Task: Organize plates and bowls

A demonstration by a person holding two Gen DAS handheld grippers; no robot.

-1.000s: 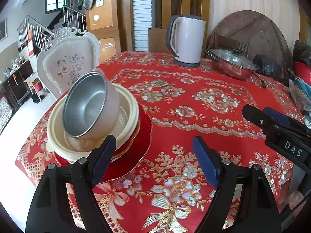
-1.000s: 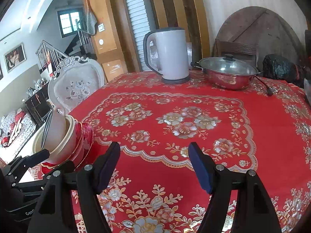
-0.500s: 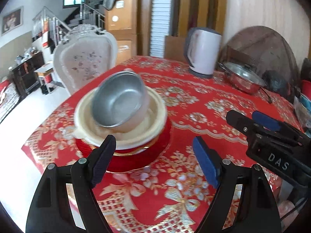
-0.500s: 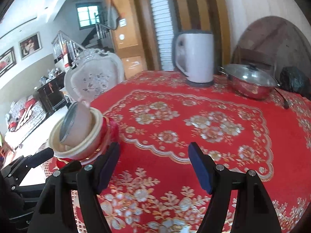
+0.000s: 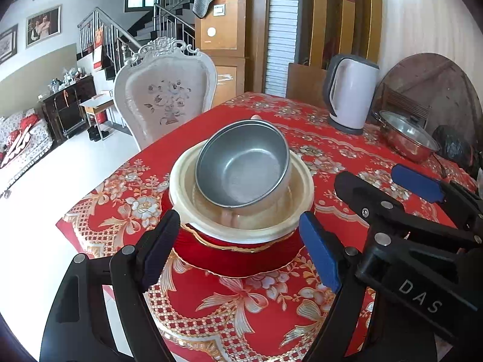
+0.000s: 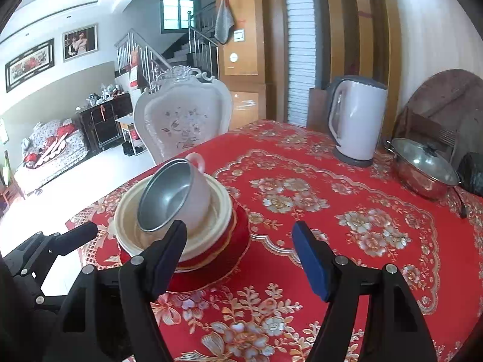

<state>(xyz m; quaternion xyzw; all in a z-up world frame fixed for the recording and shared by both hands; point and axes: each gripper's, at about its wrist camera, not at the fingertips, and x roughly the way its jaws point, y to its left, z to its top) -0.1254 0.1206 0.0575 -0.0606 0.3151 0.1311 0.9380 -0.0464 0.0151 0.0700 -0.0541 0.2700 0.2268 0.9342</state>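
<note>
Near the left edge of the surface (image 5: 347, 157), a stack: metal-lined bowl (image 5: 241, 166) (image 6: 169, 196) with a pale outer wall, tilted inside a wider cream bowl (image 5: 302, 187) (image 6: 223, 208), mouth turned toward the cameras, rim propped above the cream rim on the far side. Nothing visible inside the metal bowl; only that bowl inside the cream one. Beneath, a red bowl or deep dish (image 5: 229, 242) with a gilt edge, and under that a flat red plate (image 5: 241, 265) (image 6: 211, 274) lying on the floral red cloth.

Left gripper (image 5: 238, 247) wide open just short of the stack, fingers flanking its near side, holding nothing. Right gripper (image 6: 238, 250) also spread wide and empty, just right of the stack, its left finger overlapping the cream bowl in view; contact not clear.

Farther back on the surface, well apart from the stack: white electric kettle (image 5: 351, 96) (image 6: 356, 120), then a lidded steel pot (image 5: 407, 135) (image 6: 422, 166) under a glass lid, contents not discernible. Behind the surface's far-left side, an ornate white chair (image 5: 166, 96) (image 6: 184, 120).
</note>
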